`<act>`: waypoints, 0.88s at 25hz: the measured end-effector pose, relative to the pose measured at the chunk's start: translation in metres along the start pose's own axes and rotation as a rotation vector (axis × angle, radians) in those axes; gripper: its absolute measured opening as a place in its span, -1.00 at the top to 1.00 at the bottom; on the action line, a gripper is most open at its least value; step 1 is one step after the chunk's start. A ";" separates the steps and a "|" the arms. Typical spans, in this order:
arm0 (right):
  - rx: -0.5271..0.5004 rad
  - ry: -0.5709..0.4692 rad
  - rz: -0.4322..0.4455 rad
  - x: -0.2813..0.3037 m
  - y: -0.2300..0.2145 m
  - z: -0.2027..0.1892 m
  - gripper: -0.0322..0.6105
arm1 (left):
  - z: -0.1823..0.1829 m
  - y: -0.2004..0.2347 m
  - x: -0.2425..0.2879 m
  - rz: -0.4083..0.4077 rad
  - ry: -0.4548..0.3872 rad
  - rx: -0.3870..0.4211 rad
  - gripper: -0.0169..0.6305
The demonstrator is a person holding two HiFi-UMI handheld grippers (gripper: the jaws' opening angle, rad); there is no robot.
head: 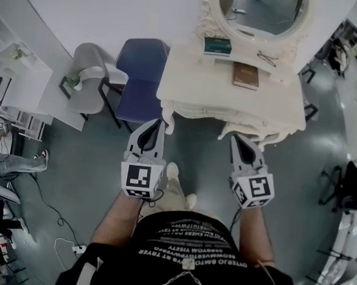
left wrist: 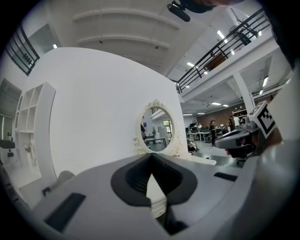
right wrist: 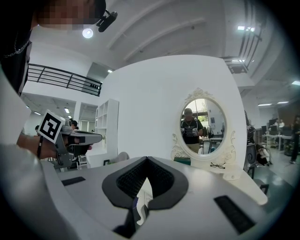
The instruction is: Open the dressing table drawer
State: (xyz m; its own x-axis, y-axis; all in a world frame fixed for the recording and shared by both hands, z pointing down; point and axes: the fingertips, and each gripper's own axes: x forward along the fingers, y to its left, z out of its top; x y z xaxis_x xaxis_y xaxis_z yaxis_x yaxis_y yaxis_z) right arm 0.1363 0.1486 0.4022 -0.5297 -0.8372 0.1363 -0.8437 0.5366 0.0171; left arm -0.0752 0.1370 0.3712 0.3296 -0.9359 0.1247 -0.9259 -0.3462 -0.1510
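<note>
Both claws, your left gripper (head: 157, 123) and right gripper (head: 236, 138), were clenched on nothing and held near the front of the dressing table (head: 189, 84), whose drawer (head: 230, 116) was closed and untouched, so reaching, gripping and pulling it were all left to do.

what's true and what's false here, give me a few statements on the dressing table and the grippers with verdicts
1. A brown book lies on the dressing table. True.
2. The blue chair stands at the table's right in the head view. False: it is at the table's left, beside a grey chair.
3. The left gripper has its jaws wide apart. False: they are together, with nothing between them.
4. A pair of glasses lies near the foot of the oval mirror. True.
5. The right gripper grips a drawer handle. False: its jaws are together and empty.
</note>
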 end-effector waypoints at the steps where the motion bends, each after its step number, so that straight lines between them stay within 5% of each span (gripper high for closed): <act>1: 0.001 0.005 0.000 0.001 -0.001 -0.002 0.89 | 0.000 -0.001 0.002 -0.004 0.001 0.000 0.94; 22: 0.014 0.015 -0.034 0.071 -0.036 0.004 0.89 | -0.002 0.028 0.082 -0.050 0.020 0.010 0.94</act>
State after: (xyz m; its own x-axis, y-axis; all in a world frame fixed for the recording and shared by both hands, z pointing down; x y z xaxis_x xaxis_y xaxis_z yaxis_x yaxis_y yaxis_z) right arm 0.1284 0.0699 0.4077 -0.4995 -0.8531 0.1507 -0.8623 0.5063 0.0077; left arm -0.0741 0.0509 0.3788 0.3717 -0.9158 0.1521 -0.9063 -0.3934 -0.1541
